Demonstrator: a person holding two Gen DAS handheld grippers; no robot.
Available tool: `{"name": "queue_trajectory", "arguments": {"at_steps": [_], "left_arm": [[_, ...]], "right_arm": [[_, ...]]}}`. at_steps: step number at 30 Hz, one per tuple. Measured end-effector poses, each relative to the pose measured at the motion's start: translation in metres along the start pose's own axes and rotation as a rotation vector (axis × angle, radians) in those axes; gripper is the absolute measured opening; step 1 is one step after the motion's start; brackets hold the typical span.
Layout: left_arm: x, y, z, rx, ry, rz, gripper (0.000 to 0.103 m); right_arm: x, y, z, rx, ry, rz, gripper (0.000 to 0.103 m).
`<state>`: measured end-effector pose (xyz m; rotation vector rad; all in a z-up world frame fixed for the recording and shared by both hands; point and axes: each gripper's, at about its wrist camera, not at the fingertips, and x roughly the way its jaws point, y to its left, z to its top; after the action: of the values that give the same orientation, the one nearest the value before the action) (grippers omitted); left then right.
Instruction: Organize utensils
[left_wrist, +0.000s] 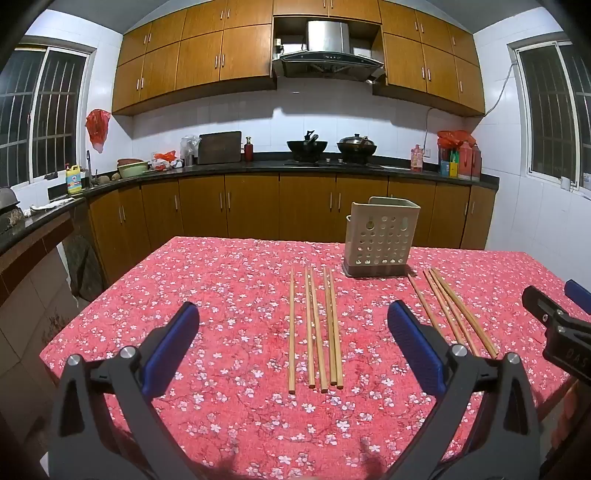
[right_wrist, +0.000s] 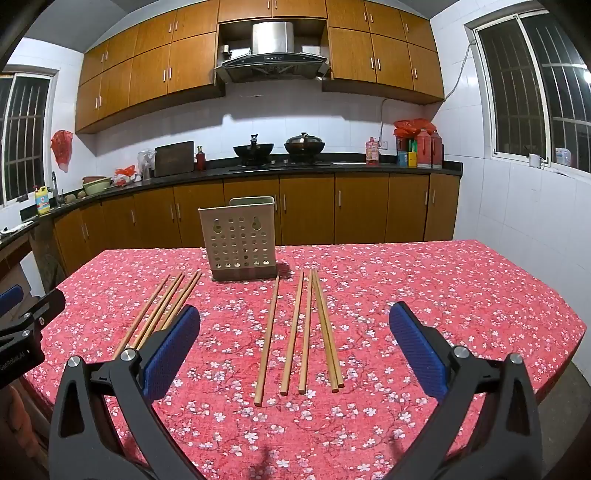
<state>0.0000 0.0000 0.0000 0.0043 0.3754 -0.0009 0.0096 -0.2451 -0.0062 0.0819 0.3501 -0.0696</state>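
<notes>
Left gripper (left_wrist: 291, 328): jaws spread wide, nothing between them, hovering above the table.
Right gripper (right_wrist: 295, 328): jaws likewise spread, empty.
Left chopsticks (left_wrist: 317, 328): five lying flat, dead ahead at 12 o'clock.
Right chopsticks (right_wrist: 303, 332): five more, ahead of the right gripper.
Holder (left_wrist: 380, 240): perforated, upright, at 1 o'clock beyond the sticks; apparently empty.
Table (left_wrist: 221, 280): floral red cloth.
Progress: nothing stowed yet; every chopstick remains to be picked up.

Wooden chopsticks (left_wrist: 316, 328) flat before upright holder (left_wrist: 380, 240)
</notes>
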Motion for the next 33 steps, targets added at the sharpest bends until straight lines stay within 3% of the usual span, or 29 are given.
{"name": "queue_trajectory", "arguments": {"at_steps": [33], "left_arm": [[0.0002, 0.0001, 0.0000, 0.000, 0.006, 0.000, 0.099]], "right_arm": [[0.0007, 0.0046, -0.0019, -0.004, 0.001, -0.002, 0.101]]}}
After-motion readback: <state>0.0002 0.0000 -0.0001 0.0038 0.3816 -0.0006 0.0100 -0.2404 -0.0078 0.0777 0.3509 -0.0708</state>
